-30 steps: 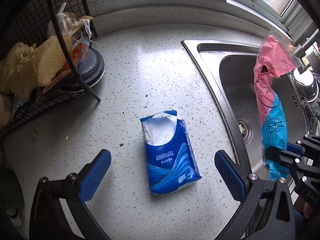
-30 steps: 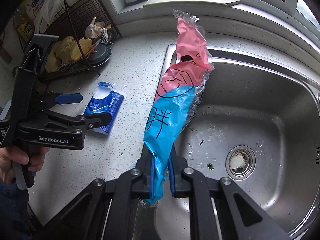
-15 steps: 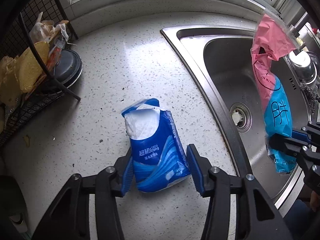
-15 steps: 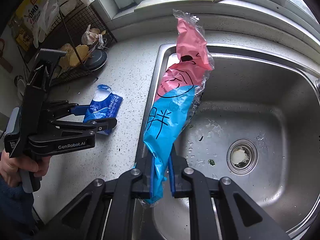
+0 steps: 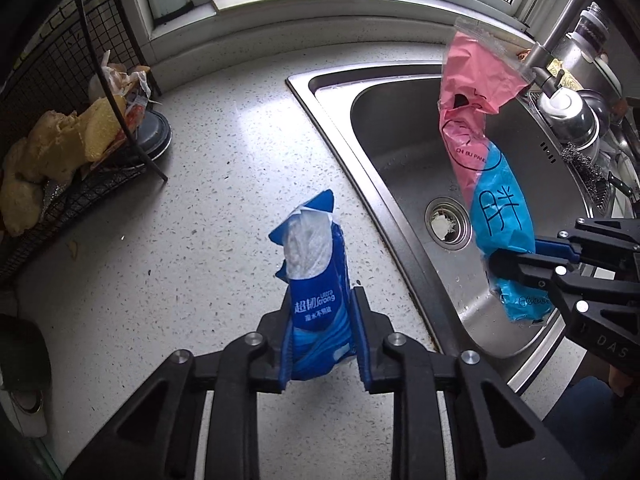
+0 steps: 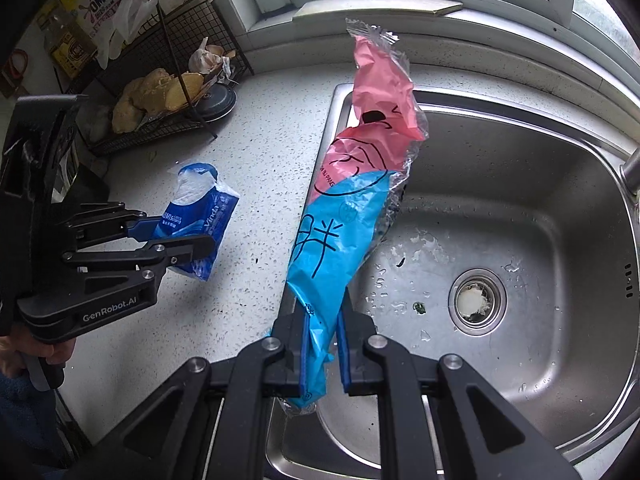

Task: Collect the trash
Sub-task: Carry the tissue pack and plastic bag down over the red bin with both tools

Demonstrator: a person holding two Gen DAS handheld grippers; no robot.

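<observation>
My left gripper (image 5: 320,312) is shut on a blue tissue pack (image 5: 314,280) with a torn white top and holds it above the speckled counter (image 5: 224,184). The pack (image 6: 200,216) and left gripper (image 6: 176,236) also show in the right wrist view. My right gripper (image 6: 324,320) is shut on a pink and blue snack wrapper (image 6: 352,200), held upright over the sink's left rim. The wrapper (image 5: 484,168) and right gripper (image 5: 516,258) also show in the left wrist view.
A steel sink (image 6: 520,220) with a drain (image 6: 476,300) fills the right. A black wire rack (image 5: 60,152) with yellowish food stands at the counter's back left, a dark lid (image 5: 156,136) beside it. A faucet and metal pots (image 5: 568,108) stand behind the sink.
My left gripper closed on the tissue pack and lifted it off the counter. The right gripper kept hold of the wrapper and shifted slightly.
</observation>
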